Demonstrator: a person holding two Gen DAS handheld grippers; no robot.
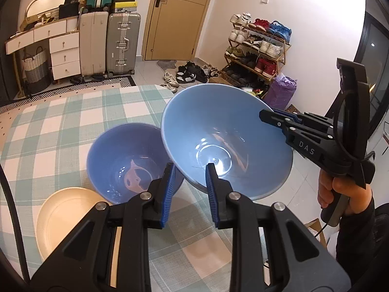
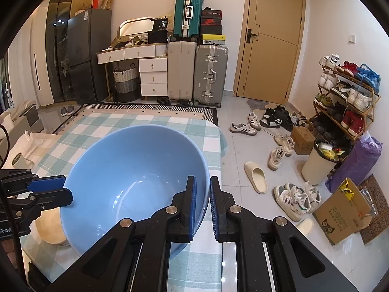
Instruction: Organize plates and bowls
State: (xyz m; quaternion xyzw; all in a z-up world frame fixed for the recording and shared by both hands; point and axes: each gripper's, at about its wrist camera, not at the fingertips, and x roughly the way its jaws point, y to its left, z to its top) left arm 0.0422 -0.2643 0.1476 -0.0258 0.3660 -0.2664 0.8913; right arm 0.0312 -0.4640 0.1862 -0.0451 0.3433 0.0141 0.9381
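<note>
Claws both grip the light blue bowl (image 1: pixel 226 141) by opposite rims: left claw (image 1: pixel 189 189) near side, right claw (image 2: pixel 203 204) at the desk (image 1: pixel 73 112) edge, darker bowl (image 1: pixel 128 163) beside it.

Glossy glazed light-blue bowl (image 2: pixel 136 177); woven matt checked tablecloth (image 1: pixel 68 121); ribbed blue fingers (image 1: pixel 167 194).

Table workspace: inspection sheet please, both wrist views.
Surface: checked tablecloth, flat.
Job's things: light blue bowl held off the cloth, tilted; darker blue bowl and cream plate on the cloth.
Clutter: pale objects at the table's edge, unclear.
Grippers: left gripper and right gripper shut on that bowl's rim, opposite sides.
Cables: black cable, left side.
Surroundings: suitcases, door, shoe rack, loose shoes.
</note>
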